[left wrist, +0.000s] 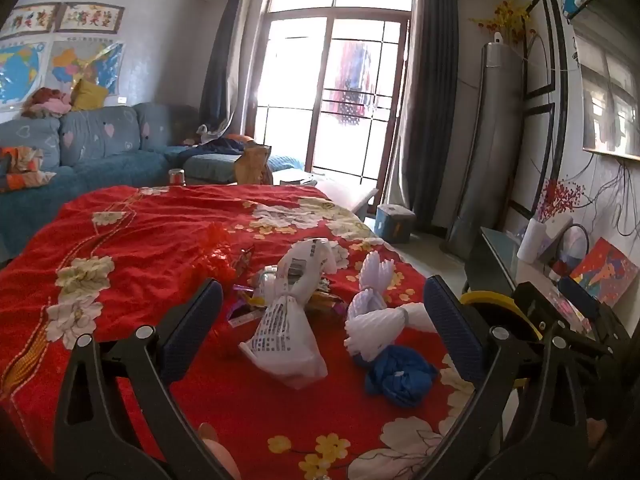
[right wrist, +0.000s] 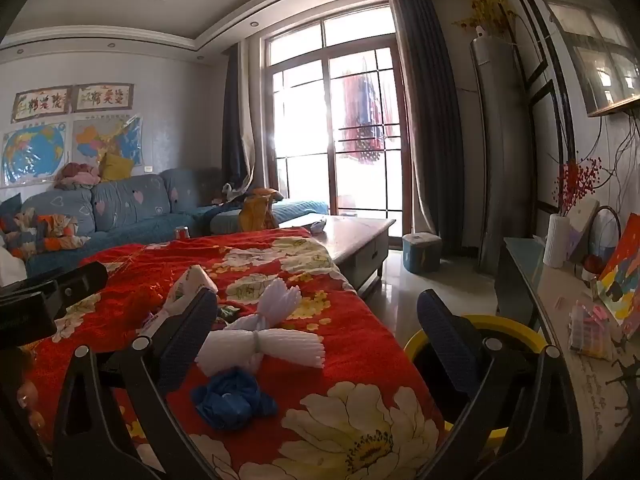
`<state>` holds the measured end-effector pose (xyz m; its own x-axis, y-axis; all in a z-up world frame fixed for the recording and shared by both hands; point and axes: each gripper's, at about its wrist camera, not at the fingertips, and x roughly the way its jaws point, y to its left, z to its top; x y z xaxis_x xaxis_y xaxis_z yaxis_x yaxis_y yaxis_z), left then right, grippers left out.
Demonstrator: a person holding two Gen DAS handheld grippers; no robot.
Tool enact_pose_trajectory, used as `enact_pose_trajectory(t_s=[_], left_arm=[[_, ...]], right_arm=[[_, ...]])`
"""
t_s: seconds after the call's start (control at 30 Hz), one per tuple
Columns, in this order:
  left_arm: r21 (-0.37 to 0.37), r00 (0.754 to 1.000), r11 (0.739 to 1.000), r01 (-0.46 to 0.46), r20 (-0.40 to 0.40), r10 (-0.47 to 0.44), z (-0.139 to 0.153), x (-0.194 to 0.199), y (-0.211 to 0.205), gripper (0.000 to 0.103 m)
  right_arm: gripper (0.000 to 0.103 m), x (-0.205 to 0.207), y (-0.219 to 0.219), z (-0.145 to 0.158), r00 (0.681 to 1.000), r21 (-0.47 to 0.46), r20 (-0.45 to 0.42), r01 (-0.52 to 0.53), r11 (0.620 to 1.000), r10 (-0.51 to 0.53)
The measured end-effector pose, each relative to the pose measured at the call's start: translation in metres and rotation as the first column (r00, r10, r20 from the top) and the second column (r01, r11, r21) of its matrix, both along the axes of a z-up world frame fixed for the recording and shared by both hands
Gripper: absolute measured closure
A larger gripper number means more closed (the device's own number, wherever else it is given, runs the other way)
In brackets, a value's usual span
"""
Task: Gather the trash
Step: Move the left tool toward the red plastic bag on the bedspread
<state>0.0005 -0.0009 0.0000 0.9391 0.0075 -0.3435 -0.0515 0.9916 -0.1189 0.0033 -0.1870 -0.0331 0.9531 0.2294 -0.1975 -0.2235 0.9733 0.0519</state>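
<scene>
Both grippers I've got spread wide, nothing between the pads: left gripper over the red floral cloth on the bench, right gripper alongside it. Trash sits in a loose heap on the cloth: white printed bag, tied white foam netting, crumpled blue bag touching the netting's near side, wrappers behind. Yellow-rimmed bin stands off the bench's right edge.

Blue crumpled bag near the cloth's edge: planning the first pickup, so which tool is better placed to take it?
Probably the right tool: open, with the blue crumpled bag just ahead between its fingers and the yellow bin beside it. The left tool, also open, faces the white printed bag.
</scene>
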Motion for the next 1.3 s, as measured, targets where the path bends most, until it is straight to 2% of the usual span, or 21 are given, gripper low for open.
enact_pose_trajectory(t_s=[0.53,0.73,0.97,1.3], left_arm=[[-0.012,1.000,1.000,0.000,-0.001,0.000,-0.003,0.000,0.000,0.011],[-0.027,0.999,0.999,-0.045,-0.016,0.045,-0.003,0.004,0.014,0.011],[-0.044,0.994,0.993,-0.106,-0.020,0.105,0.000,0.009,0.043,0.011],[-0.069,0.977,0.974,-0.214,-0.033,0.212,0.004,0.015,0.087,0.011]], right_arm=[[0.006,0.002,0.000,-0.002,1.000,-0.001,-0.002,-0.016,1.000,0.016],[0.006,0.005,0.017,-0.016,0.996,-0.032,-0.040,-0.079,0.996,0.078],[0.006,0.009,0.045,-0.014,0.983,-0.051,-0.080,-0.169,0.984,0.165],[0.006,0.011,0.093,-0.005,0.934,-0.066,-0.163,-0.332,0.941,0.318]])
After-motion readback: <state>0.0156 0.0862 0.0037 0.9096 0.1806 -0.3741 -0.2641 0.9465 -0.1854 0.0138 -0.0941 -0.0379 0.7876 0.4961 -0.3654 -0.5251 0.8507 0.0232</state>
